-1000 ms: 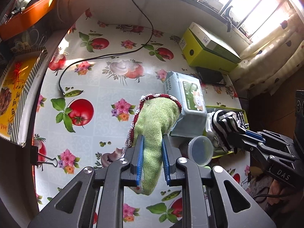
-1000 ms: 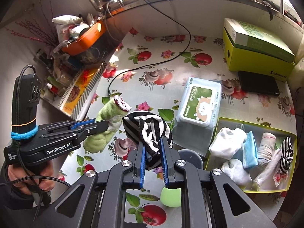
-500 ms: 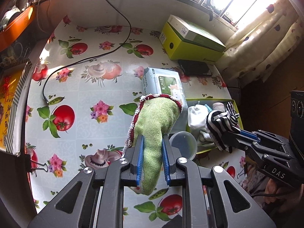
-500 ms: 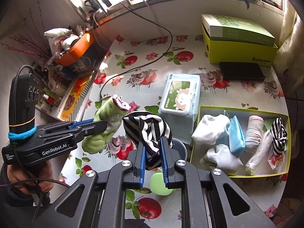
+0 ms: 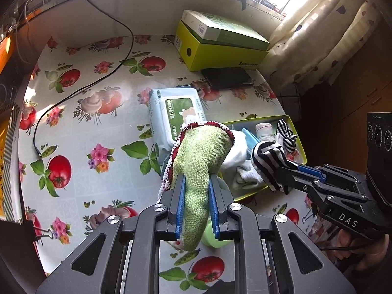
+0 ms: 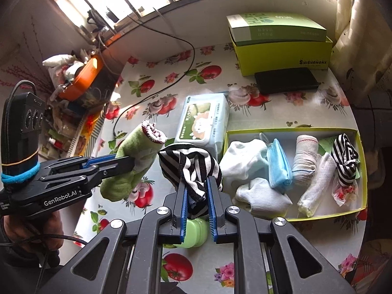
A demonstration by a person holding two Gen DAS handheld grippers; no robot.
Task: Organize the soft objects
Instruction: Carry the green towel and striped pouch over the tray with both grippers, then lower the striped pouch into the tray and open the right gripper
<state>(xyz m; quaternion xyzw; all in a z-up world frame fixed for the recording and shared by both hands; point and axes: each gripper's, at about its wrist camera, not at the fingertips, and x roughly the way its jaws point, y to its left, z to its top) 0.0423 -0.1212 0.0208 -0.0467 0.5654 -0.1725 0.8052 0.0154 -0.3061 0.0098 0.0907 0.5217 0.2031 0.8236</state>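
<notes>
1. Left wrist view: the left gripper is clamped on a green sock with a dark red and white cuff, holding it up above the flowered tablecloth. Beyond the sock lies a pack of wet wipes, and to its right a yellow-green tray with socks and other soft things in it. The right gripper reaches in from the right, closed on a black-and-white striped sock at the tray's near edge. Farther back stand a yellow-green box and a flat black case, with a black cable running across the cloth.

2. Right wrist view: the right gripper pinches the striped sock between its blue pads, above the cloth just left of the tray. Inside the tray are white socks, a blue face mask and another striped sock. The left gripper comes in from the left, gripping the green sock beside the wipes. A green lid-like thing sits under the right gripper.
</notes>
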